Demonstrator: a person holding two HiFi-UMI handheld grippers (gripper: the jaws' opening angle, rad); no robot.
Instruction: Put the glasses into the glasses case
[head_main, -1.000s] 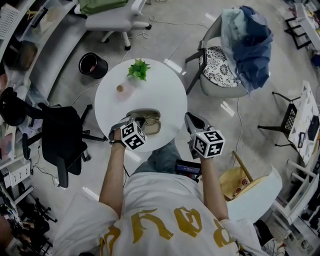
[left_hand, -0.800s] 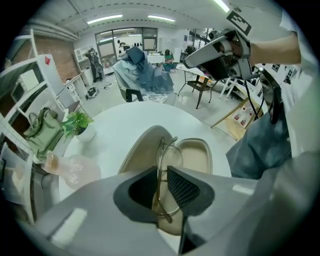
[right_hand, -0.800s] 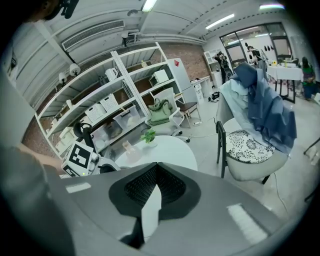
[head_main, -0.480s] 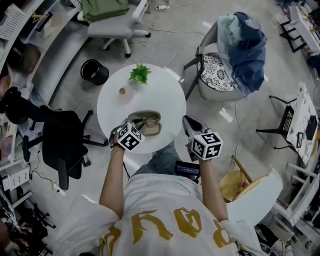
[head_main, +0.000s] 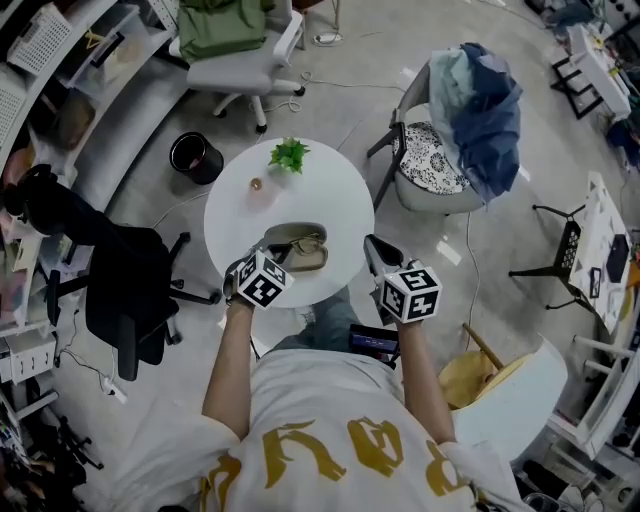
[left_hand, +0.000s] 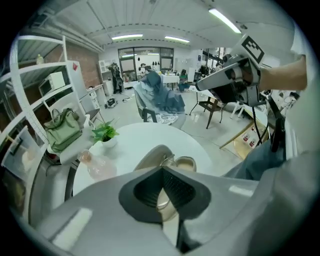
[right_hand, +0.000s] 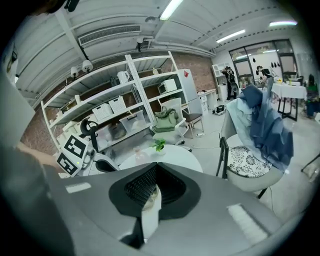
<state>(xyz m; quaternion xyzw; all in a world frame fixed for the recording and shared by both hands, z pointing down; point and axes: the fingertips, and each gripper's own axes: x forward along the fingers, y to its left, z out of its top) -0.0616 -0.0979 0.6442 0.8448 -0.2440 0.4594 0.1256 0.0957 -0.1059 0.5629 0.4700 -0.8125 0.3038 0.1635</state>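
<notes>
An open beige glasses case (head_main: 303, 254) lies on the near part of the round white table (head_main: 335, 190). Dark-framed glasses (head_main: 287, 243) rest in it. My left gripper (head_main: 243, 270) hovers at the table's near edge, just left of the case, with its jaws shut on nothing. In the left gripper view the case (left_hand: 186, 163) shows right beyond the left gripper (left_hand: 162, 170). My right gripper (head_main: 375, 250) is at the table's near right edge, apart from the case. It is also shut and empty in the right gripper view (right_hand: 156, 167).
A small potted plant (head_main: 289, 155) and a small pink bottle (head_main: 256, 185) stand at the table's far side. Around the table are a black office chair (head_main: 125, 290), a black bin (head_main: 194, 157) and a chair draped with blue clothes (head_main: 480, 100).
The head view has drifted a little, so the table sits slightly higher and to the right. Both grippers keep their places at the near edge. Nothing was grasped or released.
</notes>
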